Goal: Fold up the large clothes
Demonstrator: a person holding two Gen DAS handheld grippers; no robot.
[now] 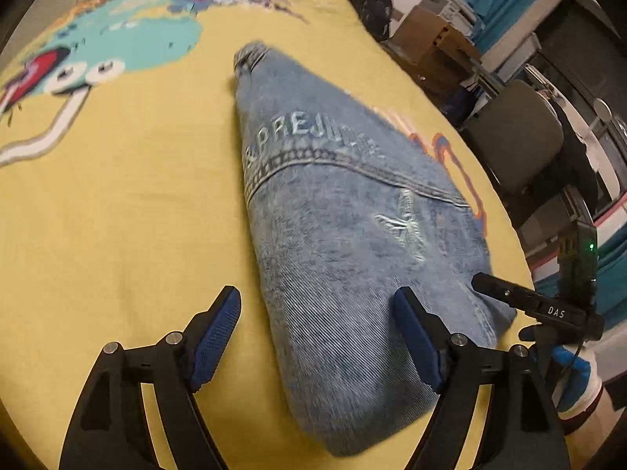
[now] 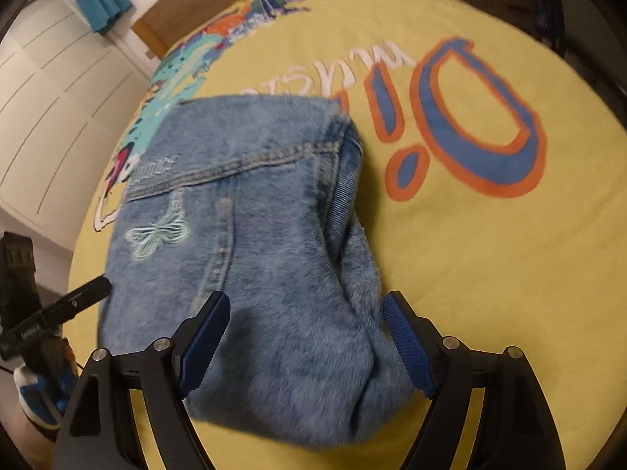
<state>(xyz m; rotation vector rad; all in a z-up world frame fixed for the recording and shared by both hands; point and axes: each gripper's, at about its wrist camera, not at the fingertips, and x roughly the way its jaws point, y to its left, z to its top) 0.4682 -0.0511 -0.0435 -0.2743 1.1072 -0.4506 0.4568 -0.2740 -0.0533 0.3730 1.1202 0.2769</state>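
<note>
The denim jacket [image 1: 352,235] is coarse, faded blue cloth with raised stitching. The yellow bedspread [image 1: 117,215] is soft matt cloth with flat prints. The headboard [image 2: 164,35] looks like smooth wood. Gripper pads [image 1: 215,337] are ribbed blue rubber on matt black plastic.

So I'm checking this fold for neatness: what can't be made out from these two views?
- Embroidered lettering on the denim jacket: left wrist view, blurred and partly folded over.
- Jacket's underside and tucked sleeves: both views, hidden by the top layer.
- Jacket's near edge: right wrist view, blurred and behind the right gripper.
- Printed word on the yellow bedspread: partly under the jacket.
- Left gripper: pad contact unclear.
</note>
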